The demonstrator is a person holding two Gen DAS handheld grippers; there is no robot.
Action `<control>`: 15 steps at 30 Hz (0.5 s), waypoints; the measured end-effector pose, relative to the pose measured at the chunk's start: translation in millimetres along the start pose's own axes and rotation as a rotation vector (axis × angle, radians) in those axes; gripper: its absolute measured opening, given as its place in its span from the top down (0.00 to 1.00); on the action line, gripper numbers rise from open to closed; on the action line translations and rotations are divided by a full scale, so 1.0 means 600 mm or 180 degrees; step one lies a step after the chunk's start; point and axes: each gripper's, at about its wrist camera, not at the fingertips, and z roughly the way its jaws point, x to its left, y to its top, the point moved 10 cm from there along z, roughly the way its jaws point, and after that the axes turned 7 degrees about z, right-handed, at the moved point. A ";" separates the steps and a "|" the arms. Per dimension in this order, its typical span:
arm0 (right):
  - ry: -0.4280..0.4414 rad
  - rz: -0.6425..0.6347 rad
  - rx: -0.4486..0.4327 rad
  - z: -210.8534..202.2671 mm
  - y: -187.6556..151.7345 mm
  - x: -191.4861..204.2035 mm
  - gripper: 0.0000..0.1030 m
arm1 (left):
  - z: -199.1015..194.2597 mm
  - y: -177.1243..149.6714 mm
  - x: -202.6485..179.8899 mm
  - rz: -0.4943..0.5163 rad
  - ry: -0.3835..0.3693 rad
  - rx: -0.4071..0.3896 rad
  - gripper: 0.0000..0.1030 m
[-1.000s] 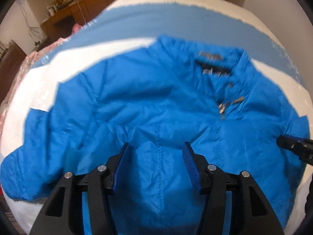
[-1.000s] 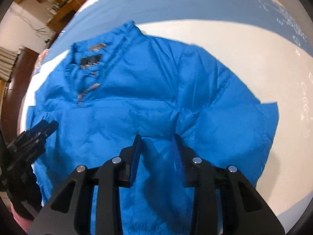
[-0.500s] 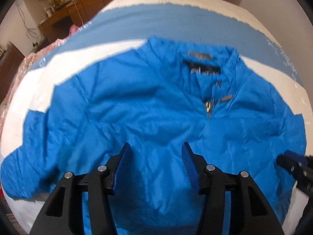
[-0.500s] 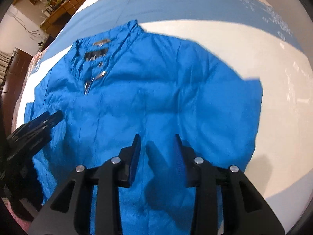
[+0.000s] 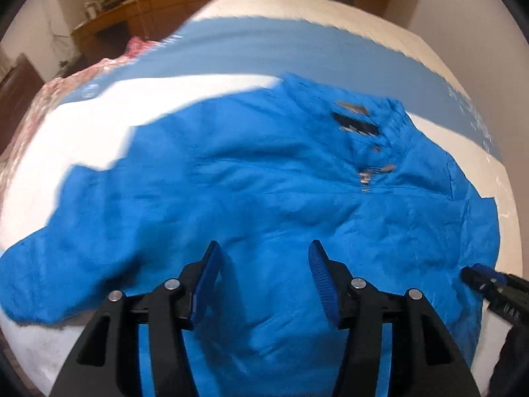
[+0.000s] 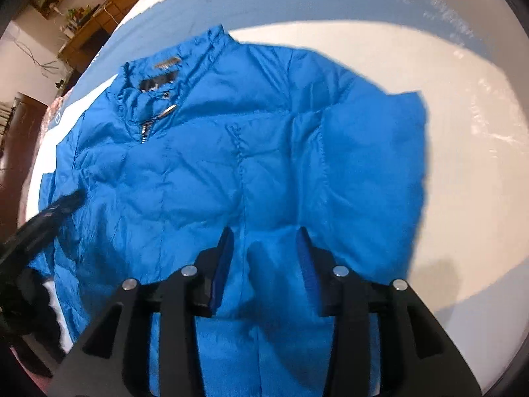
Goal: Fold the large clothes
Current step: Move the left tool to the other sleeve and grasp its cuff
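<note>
1. Two claws hang over one blue padded jacket (image 5: 264, 198), which lies spread out, front up, on a bed (image 5: 82, 132) covered in white and blue.
2. In the left wrist view, the left claw (image 5: 263, 251) points steeply down at the lower front of the jacket; its blue-padded fingers (image 5: 206, 281) stand apart with nothing between them, and they do not press on the cloth.
3. In the right wrist view, the right claw (image 6: 264, 241) is over the jacket's lower right part, beside a vertical seam; its jaws are opening, with only jacket fabric seen below the gap and nothing gripped.
4. The collar (image 6: 172, 66), with a dark label inside it, lies at the far end of the jacket, and the zip pull (image 6: 145, 129) sits just below the collar.
5. One sleeve (image 5: 49, 264) stretches out to the left in the left wrist view; the other sleeve (image 6: 396, 152) lies folded short toward the right in the right wrist view.
6. Each claw shows at the edge of the other's view, near the jacket's side.
7. Wooden furniture (image 5: 109, 16) stands beyond the bed.
</note>
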 end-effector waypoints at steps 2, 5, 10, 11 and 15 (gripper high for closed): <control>-0.0012 -0.0017 -0.0014 -0.015 -0.010 0.002 0.58 | -0.030 -0.027 0.079 -0.0178 0.0091 -0.0044 0.45; -0.0061 -0.0005 -0.0014 -0.019 -0.020 0.011 0.58 | -0.049 -0.079 0.195 -0.0523 0.0279 0.0027 0.45; -0.0119 0.0015 0.0035 -0.014 -0.033 0.021 0.58 | -0.080 -0.204 0.403 -0.1111 0.0708 0.0199 0.42; -0.0102 0.0026 0.0052 -0.012 -0.036 0.024 0.58 | -0.085 -0.230 0.441 -0.1242 0.0775 0.0238 0.42; -0.0157 -0.0005 0.0058 -0.010 -0.045 0.031 0.58 | -0.097 -0.323 0.569 -0.1833 0.0792 0.0332 0.40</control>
